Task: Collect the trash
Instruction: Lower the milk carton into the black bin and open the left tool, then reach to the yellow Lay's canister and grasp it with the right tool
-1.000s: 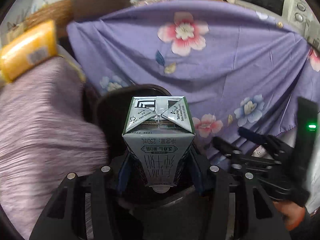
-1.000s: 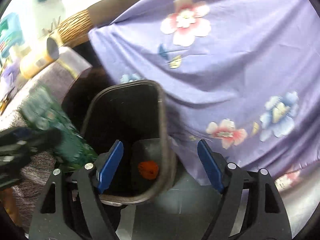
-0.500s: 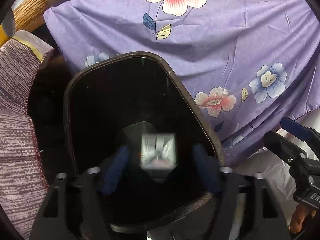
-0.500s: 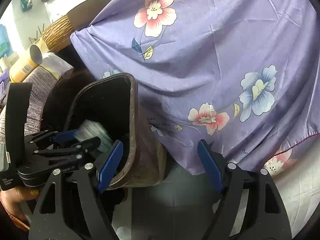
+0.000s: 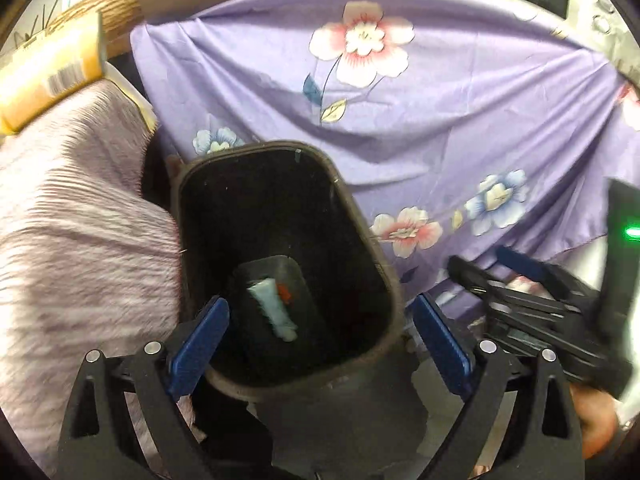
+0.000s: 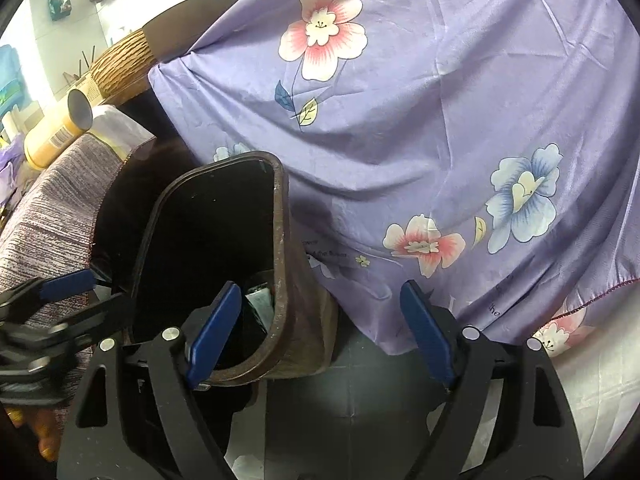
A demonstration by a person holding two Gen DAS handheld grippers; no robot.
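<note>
While the left gripper (image 5: 320, 332) hangs over the bin (image 5: 384, 280), its jaws are opening, nothing between the pads. Carton (image 5: 272, 308) lies on the bin floor, long axis running 11 to 5 o'clock, a red scrap (image 5: 285, 291) touching it. Right gripper (image 6: 320, 336) at the bin's 4 o'clock, jaws opening, straddling the rim without gripping. Purple cloth (image 6: 440, 120) at 1 o'clock.
</note>
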